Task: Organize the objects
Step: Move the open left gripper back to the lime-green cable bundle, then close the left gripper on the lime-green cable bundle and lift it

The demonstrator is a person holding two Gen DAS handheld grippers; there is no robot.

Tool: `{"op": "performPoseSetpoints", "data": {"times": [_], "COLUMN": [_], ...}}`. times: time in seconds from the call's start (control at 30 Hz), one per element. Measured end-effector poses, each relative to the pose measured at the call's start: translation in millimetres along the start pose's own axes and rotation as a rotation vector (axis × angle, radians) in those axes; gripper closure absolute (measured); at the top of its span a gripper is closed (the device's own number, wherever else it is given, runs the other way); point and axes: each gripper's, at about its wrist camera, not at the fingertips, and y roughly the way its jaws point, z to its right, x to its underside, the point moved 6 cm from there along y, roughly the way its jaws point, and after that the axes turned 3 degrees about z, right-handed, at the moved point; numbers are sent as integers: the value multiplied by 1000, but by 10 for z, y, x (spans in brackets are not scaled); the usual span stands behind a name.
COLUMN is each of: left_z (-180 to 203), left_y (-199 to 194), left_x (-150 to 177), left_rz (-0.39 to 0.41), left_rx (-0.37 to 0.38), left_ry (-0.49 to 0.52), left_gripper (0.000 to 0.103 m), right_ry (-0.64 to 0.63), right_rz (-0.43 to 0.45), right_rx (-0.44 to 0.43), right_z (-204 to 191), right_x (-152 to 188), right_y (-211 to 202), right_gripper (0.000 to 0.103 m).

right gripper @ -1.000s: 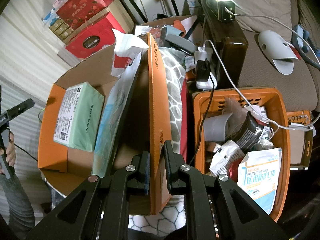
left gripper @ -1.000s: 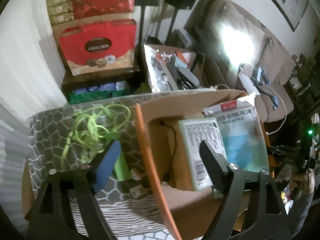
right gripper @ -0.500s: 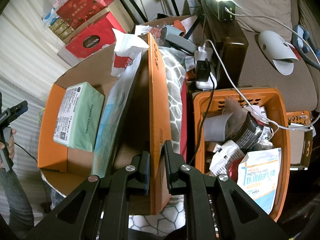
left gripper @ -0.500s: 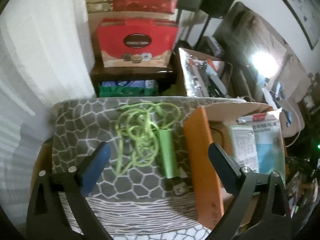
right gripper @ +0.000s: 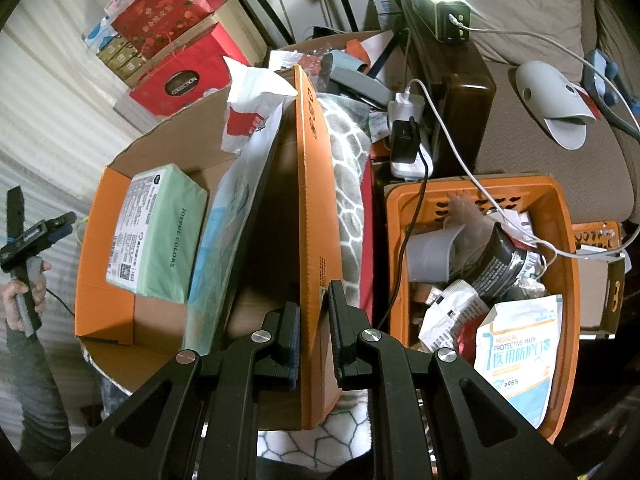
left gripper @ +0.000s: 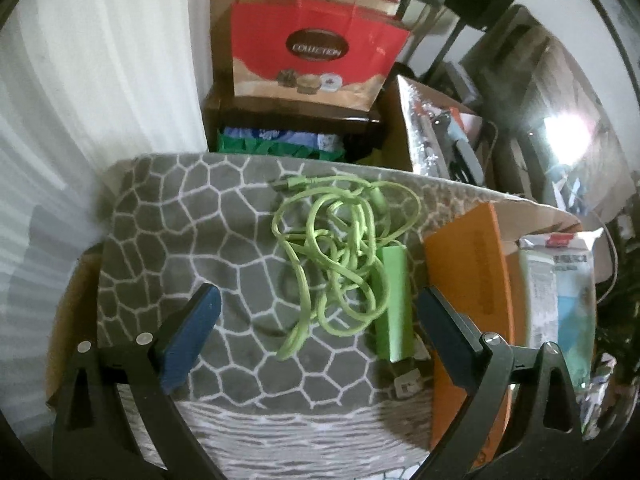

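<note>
A tangled lime-green cable [left gripper: 340, 248] and a green power bank [left gripper: 394, 304] lie on a grey blanket with a white web pattern [left gripper: 192, 240]. My left gripper [left gripper: 316, 332] hangs open above them, its fingers straddling the tangle without touching. Right beside them stands the orange cardboard box [left gripper: 468, 280]. My right gripper [right gripper: 314, 336] is shut on that box's upright orange flap [right gripper: 312, 208]. Inside the box lie a green tissue pack [right gripper: 156, 236] and a blue mask pack [right gripper: 224, 232]. The left gripper [right gripper: 38, 232] shows at the far left, held by a hand.
An orange basket [right gripper: 564, 248] full of packets, a mask pack [right gripper: 516, 364] and white cables stands right of the box. A red gift bag [left gripper: 312, 48] and stacked boxes rise behind the blanket. A power strip [right gripper: 406, 136], a lamp and a sofa lie beyond.
My left gripper swung left from over the box to over the green cable and power bank, sank closer, and its jaws widened. The right gripper kept still, holding the flap.
</note>
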Motion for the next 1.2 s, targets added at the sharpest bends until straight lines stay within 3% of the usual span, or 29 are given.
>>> {"op": "performPoseSetpoints", "data": {"times": [0.27, 0.57, 0.73, 0.87, 1.0, 1.2], "left_z": [-34, 0, 1, -34, 3, 35], "left_y": [333, 622, 774, 807, 795, 676], "left_x": [-40, -124, -95, -86, -85, -117], "left_rz": [-26, -41, -66, -66, -69, -40], "left_rx": [43, 24, 17, 7, 21, 11], "left_ry": [-82, -110, -94, -97, -81, -77], "left_gripper": [5, 6, 28, 39, 74, 85], "right_ry": [1, 0, -2, -3, -2, -3], "right_rz": [0, -1, -5, -6, -5, -6], "right_rx": [0, 0, 5, 6, 7, 7], "right_z": [-1, 3, 9, 7, 6, 7], "right_x": [1, 4, 14, 13, 12, 11], "right_y": [-1, 1, 0, -3, -4, -4], "right_gripper": [92, 92, 92, 92, 92, 92]}}
